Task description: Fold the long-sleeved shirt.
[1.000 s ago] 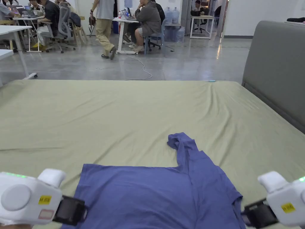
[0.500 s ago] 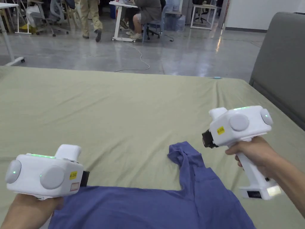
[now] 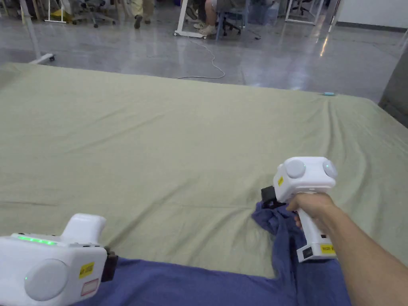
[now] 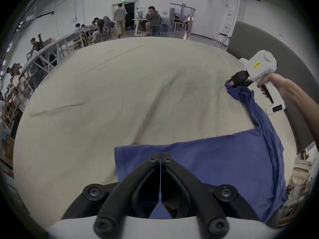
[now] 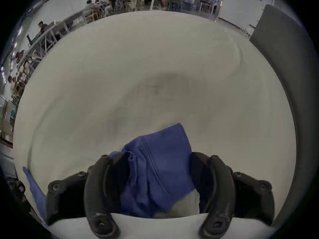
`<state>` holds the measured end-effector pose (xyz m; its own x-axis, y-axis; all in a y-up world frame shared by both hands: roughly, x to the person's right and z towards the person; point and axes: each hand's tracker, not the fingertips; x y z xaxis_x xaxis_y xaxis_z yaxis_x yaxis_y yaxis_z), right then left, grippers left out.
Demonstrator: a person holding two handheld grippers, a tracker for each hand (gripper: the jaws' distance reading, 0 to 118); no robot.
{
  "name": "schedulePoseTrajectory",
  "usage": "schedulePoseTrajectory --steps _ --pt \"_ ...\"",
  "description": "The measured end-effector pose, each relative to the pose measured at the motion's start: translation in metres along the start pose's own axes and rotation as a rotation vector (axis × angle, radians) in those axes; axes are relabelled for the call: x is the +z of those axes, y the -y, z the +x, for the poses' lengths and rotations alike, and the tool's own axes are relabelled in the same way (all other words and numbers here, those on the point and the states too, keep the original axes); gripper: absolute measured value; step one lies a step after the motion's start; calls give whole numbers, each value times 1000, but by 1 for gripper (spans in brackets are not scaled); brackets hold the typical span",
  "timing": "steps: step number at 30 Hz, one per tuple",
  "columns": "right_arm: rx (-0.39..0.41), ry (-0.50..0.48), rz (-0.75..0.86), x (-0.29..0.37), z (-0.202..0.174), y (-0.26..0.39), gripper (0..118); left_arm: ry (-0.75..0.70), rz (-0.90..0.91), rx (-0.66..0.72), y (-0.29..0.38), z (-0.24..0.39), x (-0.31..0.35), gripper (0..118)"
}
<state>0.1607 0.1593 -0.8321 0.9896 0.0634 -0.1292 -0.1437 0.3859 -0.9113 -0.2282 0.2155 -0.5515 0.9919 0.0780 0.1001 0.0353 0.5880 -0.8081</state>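
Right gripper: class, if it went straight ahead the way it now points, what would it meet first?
The right gripper is open around the blue sleeve end, so it would likely meet that cloth first, then the green bed sheet beyond; depth is unclear.

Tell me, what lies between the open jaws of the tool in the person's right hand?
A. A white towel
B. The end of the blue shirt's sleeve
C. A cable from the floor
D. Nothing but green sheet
B: in the right gripper view, the right gripper has its jaws spread with the bunched sleeve end of the blue shirt lying between them on the green sheet.
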Motion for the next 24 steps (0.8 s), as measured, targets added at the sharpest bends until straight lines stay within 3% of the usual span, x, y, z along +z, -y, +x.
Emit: schedulePoseTrajectory --steps 1,2,3,4,9,14,19,24 --pt "4 -2 -1 6 -1 0 23 -11 4 -6 1 -1 1 0" --pt "19 -21 9 14 2 -1 0 -11 4 -5 1 -2 2 0" --pt "40 -60 55 27 0 -1 0 -12 6 -1 0 -2 3 0" --pt "66 43 105 43 -1 2 1 -10 14 17 1 -2 5 0" --pt "101 -51 203 145 15 39 0 6 39 -1 3 9 26 0" --pt "174 -115 361 278 25 144 1 23 69 -19 12 16 62 0" --pt "216 -122 368 350 33 279 1 25 101 -52 29 27 101 0" --pt "185 -185 221 344 31 389 1 47 126 -55 50 38 139 0"
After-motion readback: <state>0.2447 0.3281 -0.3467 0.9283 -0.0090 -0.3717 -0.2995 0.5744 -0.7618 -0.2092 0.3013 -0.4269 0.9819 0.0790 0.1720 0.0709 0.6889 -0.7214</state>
